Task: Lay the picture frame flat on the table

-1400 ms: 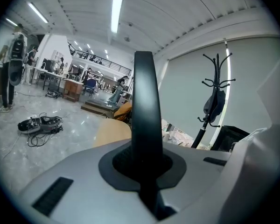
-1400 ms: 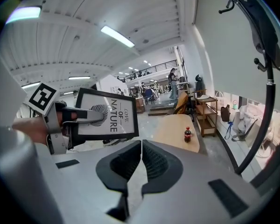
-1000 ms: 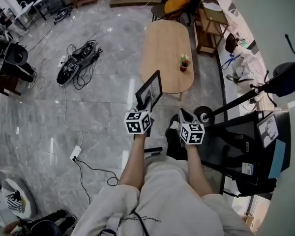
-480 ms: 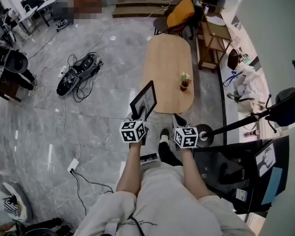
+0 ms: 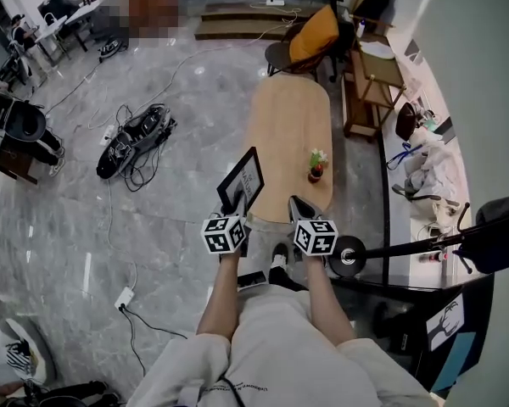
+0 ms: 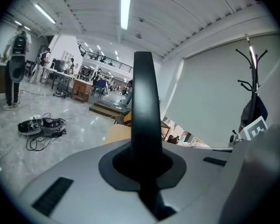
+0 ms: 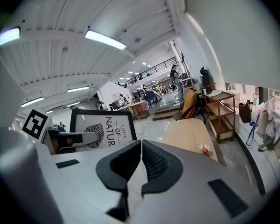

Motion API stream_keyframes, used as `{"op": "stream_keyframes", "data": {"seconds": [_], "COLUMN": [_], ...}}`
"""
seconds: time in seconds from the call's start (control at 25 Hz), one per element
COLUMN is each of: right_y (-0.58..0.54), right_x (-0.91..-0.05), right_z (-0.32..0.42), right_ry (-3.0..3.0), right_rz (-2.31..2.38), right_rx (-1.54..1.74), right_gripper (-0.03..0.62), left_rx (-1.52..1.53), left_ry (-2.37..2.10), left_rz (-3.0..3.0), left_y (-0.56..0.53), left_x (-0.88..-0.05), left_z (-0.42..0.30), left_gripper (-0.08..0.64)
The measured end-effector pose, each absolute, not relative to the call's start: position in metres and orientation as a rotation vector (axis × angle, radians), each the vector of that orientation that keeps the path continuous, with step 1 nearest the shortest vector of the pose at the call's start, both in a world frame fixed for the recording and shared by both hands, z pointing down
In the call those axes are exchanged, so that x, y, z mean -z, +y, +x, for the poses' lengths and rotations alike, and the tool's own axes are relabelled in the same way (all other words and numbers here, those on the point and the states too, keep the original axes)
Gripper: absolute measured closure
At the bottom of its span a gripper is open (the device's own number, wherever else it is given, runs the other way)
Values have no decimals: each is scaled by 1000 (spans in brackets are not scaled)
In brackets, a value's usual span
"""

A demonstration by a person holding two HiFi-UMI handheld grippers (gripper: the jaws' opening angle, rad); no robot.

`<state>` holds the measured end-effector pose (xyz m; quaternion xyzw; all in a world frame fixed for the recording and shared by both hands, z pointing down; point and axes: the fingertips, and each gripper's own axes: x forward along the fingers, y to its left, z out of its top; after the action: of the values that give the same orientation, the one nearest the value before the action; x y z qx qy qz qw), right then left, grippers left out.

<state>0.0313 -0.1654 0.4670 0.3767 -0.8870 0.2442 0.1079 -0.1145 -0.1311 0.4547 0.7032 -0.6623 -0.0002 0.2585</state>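
Your left claw (image 5: 235, 203) pinches the picture frame (image 5: 243, 179) by one edge, right claw (image 5: 299, 203) closed empty, so it could swing loose or clip the potted plant (image 5: 316, 166) near the surface's (image 5: 284, 108) right edge.

The frame (image 5: 242, 181) is black; its print is white with a black leaf and black lettering. The desk (image 5: 288, 117) is pale wood, the floor (image 5: 178, 142) grey marbled stone. The left tongs (image 5: 234, 203) and right tongs (image 5: 297, 203) are grey with black pads (image 7: 158, 164). Their cubes (image 5: 223, 233) are white with black squares.
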Motion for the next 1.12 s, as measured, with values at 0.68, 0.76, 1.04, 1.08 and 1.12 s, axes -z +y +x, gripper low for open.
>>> {"op": "stream_keyframes", "data": {"seconds": [0.68, 0.76, 1.04, 1.08, 1.12], "right_y": [-341, -351, -379, -389, -396], "right_x": [-472, -481, -526, -533, -540], "right_z": [-29, -40, -64, -68, -71], "right_ry": [-2693, -2688, -2646, -2639, -2625], "right_rz": [1004, 998, 1002, 1004, 1006], "right_rx": [-882, -940, -1065, -1053, -1036], "right_gripper": [557, 557, 557, 557, 557], "left_rx": [10, 1, 24, 16, 6], "left_ry": [-1929, -1923, -1870, -1847, -1817], "left_rz": [1827, 1789, 1725, 1739, 1753], "left_y": [-254, -250, -263, -276, -289], "left_x": [-455, -465, -506, -514, -522], "left_z": [-186, -206, -243, -247, -248], "left_gripper": [534, 534, 534, 534, 532]}}
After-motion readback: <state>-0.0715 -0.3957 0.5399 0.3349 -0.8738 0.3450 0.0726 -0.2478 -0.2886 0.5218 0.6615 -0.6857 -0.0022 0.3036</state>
